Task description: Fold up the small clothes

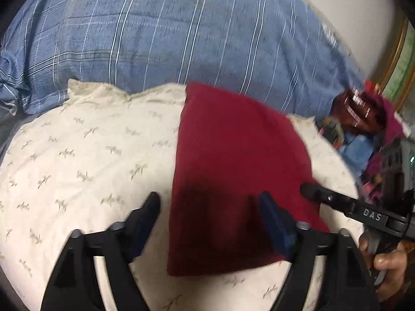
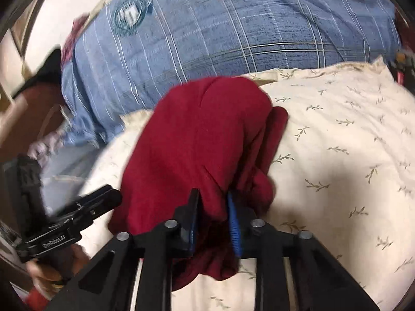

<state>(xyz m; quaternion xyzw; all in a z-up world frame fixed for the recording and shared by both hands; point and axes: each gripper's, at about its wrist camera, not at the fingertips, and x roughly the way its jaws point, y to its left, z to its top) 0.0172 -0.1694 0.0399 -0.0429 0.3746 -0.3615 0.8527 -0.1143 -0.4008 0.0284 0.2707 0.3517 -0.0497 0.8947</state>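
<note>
- The red cloth (image 1: 233,160) lay on the cream pillow (image 1: 85,155), toward the end nearer the clutter, already doubled into a rough rectangle with at least one layer turned over.
- The right gripper (image 2: 214,215) had its jaws clenched on a bunched edge of the cloth, at the pillow's near side; the fabric there hung crumpled, not flat.
- The left gripper (image 1: 210,207) hovered over the cloth's near end with jaws released, one finger above the red, the other above the bare pillow; it held nothing.
- Judged from this, a first fold was in place and another was under way; the gathered edge was yet to be laid and smoothed.
- Behind the pillow lay a blue plaid quilt (image 1: 168,39), untouched.
</note>
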